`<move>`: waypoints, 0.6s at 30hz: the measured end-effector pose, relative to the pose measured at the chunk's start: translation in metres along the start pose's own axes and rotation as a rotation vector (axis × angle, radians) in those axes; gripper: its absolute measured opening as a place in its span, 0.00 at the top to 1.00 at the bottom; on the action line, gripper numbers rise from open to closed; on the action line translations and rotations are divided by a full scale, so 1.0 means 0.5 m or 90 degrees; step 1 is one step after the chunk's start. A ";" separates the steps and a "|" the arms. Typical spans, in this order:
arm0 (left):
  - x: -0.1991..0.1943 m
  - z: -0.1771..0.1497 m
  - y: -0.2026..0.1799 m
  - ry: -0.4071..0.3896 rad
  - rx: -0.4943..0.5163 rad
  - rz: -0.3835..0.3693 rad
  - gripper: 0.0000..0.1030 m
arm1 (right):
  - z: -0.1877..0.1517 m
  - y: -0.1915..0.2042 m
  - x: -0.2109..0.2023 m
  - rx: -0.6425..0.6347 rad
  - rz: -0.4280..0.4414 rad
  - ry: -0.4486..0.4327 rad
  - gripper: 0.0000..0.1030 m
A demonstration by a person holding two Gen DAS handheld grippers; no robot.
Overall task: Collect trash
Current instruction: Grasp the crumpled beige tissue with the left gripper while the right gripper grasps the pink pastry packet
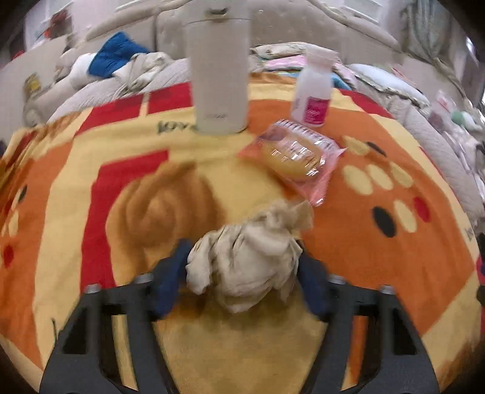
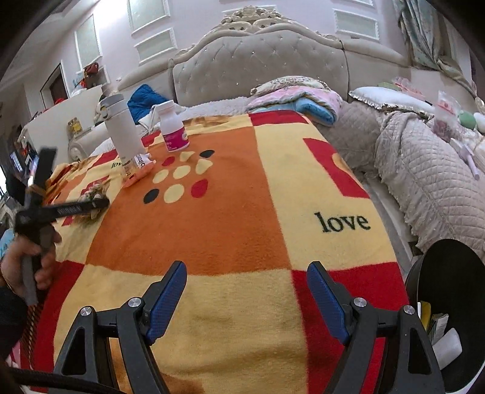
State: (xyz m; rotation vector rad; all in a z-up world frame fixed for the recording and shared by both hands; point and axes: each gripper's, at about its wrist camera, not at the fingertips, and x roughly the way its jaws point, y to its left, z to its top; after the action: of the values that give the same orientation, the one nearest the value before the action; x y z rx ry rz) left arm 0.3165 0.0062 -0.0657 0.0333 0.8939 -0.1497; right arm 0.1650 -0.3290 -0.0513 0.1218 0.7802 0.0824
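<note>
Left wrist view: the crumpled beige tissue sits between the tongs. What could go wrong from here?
1. The crumpled beige tissue wad bulges loosely between the left tongs, with a flap sticking out; it may slip free during carrying.
2. The black-lined trash bin stands off the bed's far side, beyond the right tongs, so the carry is long.
3. The tall white flask and pink-wrapped pastry lie close ahead; a swing could knock them.

Even indoor light; strong fisheye curvature in both views.
Left wrist view is motion-blurred and soft throughout; right wrist view is sharp. Windows (image 2: 145,18) glow toward 11 o'clock. Dark vignette rings every edge; shadows are faint.
</note>
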 end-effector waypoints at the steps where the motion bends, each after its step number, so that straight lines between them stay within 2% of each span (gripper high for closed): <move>1: -0.010 -0.002 0.011 -0.004 -0.025 0.006 0.69 | -0.001 0.003 -0.003 -0.001 -0.002 -0.005 0.23; 3: -0.040 -0.015 0.029 -0.020 -0.061 0.005 0.70 | 0.002 0.008 -0.021 0.000 -0.002 -0.038 0.23; 6: -0.105 -0.053 0.042 -0.046 -0.082 0.005 0.70 | 0.010 0.025 -0.042 0.005 0.022 -0.088 0.23; 8: -0.152 -0.093 0.044 -0.050 -0.085 0.017 0.70 | 0.016 0.049 -0.042 -0.004 0.048 -0.100 0.23; 12: -0.177 -0.158 0.046 -0.028 -0.107 0.003 0.70 | 0.061 0.114 0.019 -0.024 0.118 -0.049 0.23; 14: -0.163 -0.186 0.027 -0.030 -0.094 0.028 0.69 | 0.094 0.158 0.053 -0.044 0.147 -0.026 0.23; 15: -0.148 -0.189 0.020 -0.003 -0.090 0.039 0.69 | 0.117 0.187 0.074 -0.063 0.157 -0.016 0.23; 16: -0.159 -0.190 0.019 -0.026 -0.094 0.043 0.66 | 0.142 0.216 0.098 -0.080 0.174 -0.005 0.23; 18: -0.153 -0.195 0.032 -0.022 -0.120 0.042 0.66 | 0.179 0.260 0.142 -0.105 0.192 0.014 0.17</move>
State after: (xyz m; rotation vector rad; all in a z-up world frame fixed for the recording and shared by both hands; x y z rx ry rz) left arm 0.1963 0.0399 -0.0677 -0.1146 0.8686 -0.0039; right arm 0.2743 -0.1990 -0.0195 0.0816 0.7686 0.4337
